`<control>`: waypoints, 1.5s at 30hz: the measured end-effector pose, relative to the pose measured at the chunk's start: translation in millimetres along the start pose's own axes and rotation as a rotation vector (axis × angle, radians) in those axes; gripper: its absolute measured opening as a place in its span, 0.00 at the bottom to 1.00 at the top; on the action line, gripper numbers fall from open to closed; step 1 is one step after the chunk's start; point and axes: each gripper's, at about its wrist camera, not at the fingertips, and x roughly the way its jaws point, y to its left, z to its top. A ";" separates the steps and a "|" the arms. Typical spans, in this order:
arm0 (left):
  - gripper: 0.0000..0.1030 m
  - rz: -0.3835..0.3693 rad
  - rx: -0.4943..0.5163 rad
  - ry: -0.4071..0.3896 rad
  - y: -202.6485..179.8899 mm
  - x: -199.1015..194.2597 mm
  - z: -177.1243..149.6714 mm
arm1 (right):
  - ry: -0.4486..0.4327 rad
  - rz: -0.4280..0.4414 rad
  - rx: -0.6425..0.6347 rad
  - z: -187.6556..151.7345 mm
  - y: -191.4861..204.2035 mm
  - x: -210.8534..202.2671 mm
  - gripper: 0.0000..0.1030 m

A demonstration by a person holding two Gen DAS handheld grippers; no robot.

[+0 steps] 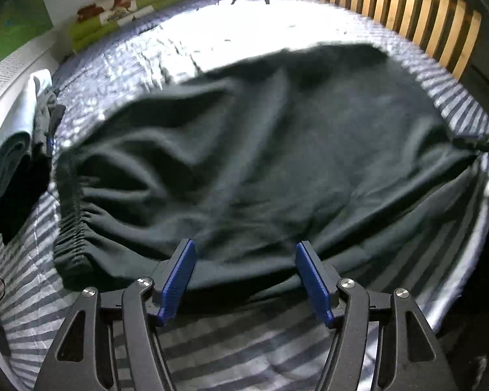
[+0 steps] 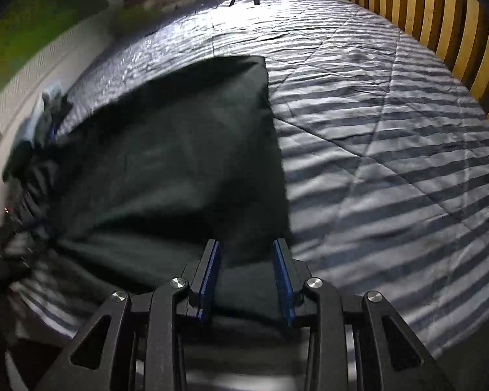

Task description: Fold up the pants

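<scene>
Lying crosswise, pants (image 1: 244, 150) waistband left, blurred.

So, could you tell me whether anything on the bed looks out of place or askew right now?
The pants lie rumpled across the striped quilt, with deep creases near the gathered waistband, so they are not flat for folding. A pile of other clothes sits at the bed's edge beside them. Nothing looks damaged or spilled.
</scene>
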 end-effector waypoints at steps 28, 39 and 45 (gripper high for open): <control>0.68 -0.208 -0.027 -0.136 -76.2 31.4 122.9 | 0.096 0.293 0.198 -16.3 -46.1 0.2 0.15; 0.82 -0.328 0.409 -0.201 -241.1 -5.6 47.6 | 0.119 0.456 0.323 -7.8 -56.9 -12.3 0.05; 0.81 -0.277 0.419 -0.245 -269.5 5.4 51.6 | 0.122 0.505 0.291 5.1 -47.4 -27.7 0.05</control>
